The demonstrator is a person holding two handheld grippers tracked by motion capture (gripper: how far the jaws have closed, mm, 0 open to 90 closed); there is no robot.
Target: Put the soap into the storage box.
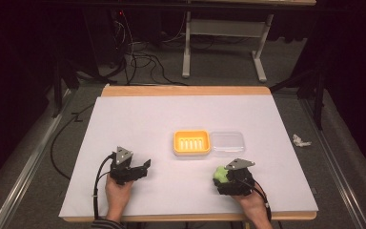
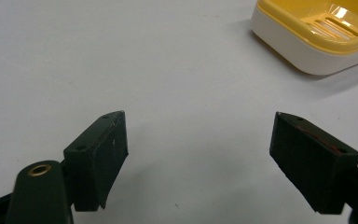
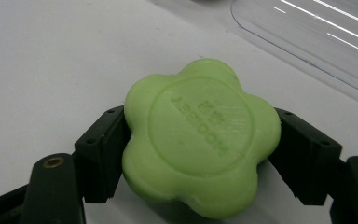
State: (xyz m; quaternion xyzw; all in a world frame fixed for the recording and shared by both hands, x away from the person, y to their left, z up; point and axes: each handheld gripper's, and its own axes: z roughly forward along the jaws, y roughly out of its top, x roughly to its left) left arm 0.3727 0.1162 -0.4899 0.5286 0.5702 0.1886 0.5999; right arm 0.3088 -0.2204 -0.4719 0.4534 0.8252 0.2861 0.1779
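On the left, my left gripper [image 1: 145, 165] sat idle on the white table [image 1: 138, 119], jaws wide and nothing between them. Toward the middle stood the yellow soap dish [image 1: 192, 142] with its slotted tray, and touching its right side lay the clear lid [image 1: 227, 141]. Nearer me on the right, my right gripper [image 1: 220, 174] was clamped on the green flower-shaped soap [image 3: 200, 135], a pad pressing on either side. I judged the lobed, waxy edge the risk: the pads met curves, so the bar could twist or squirt out once lifted, or clip the lid on the way over.
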